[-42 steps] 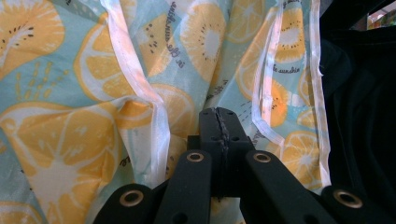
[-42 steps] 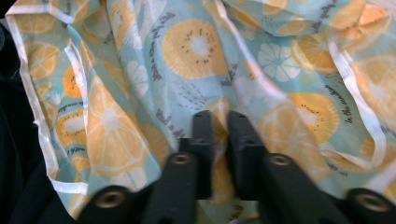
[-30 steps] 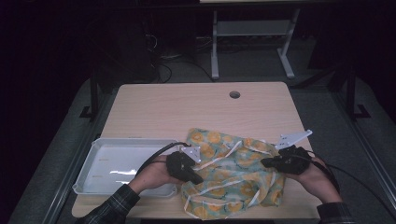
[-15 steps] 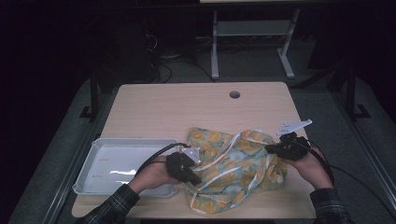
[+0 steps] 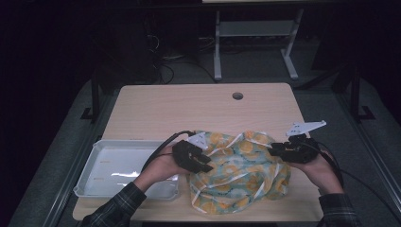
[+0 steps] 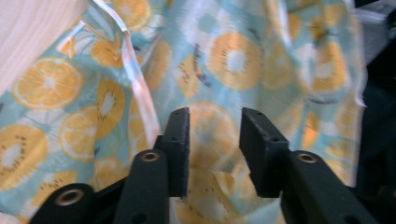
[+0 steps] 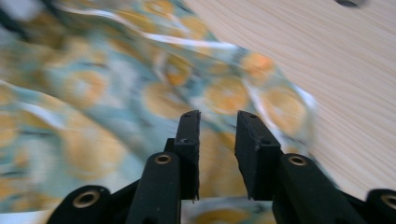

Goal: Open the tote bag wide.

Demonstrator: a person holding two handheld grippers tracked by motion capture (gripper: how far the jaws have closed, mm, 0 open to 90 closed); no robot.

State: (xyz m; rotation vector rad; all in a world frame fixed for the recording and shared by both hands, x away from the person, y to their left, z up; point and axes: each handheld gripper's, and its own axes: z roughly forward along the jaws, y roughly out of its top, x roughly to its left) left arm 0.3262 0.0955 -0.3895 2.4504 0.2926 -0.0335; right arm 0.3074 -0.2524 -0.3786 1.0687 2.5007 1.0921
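- Jaws of the left gripper (image 6: 212,149) are being seen parted in the left gripper view, having just been opening; the printed cloth (image 6: 243,70) is lying behind and below the gap, and no pad is being pressed onto it.
- Jaws of the right gripper (image 7: 217,154) are likewise being seen parted in the right gripper view, having just been opening; the cloth (image 7: 140,93) is spread beyond the gap (blurred there), and nothing is being pinched between the pads.
- In the high view, the left gripper (image 5: 201,163) is being held by the person's left hand (image 5: 161,168) at the cloth's left edge, with its cable trailing back over the tray.
- The right gripper (image 5: 279,151) is being held by the right hand (image 5: 317,165) at the cloth's right edge, its grey three-cornered plate sticking up above it.
- The cloth (image 5: 241,175) (pale blue with orange slices and white trim) is being left bunched on the near half of the table (image 5: 189,109), between the two grippers, with its near edge close to the table's front edge.
- A white tray (image 5: 94,161) is being kept at the table's near left corner, just beside the cloth.
- A round hole (image 5: 237,96) is being shown in the far part of the tabletop, well apart from the cloth.
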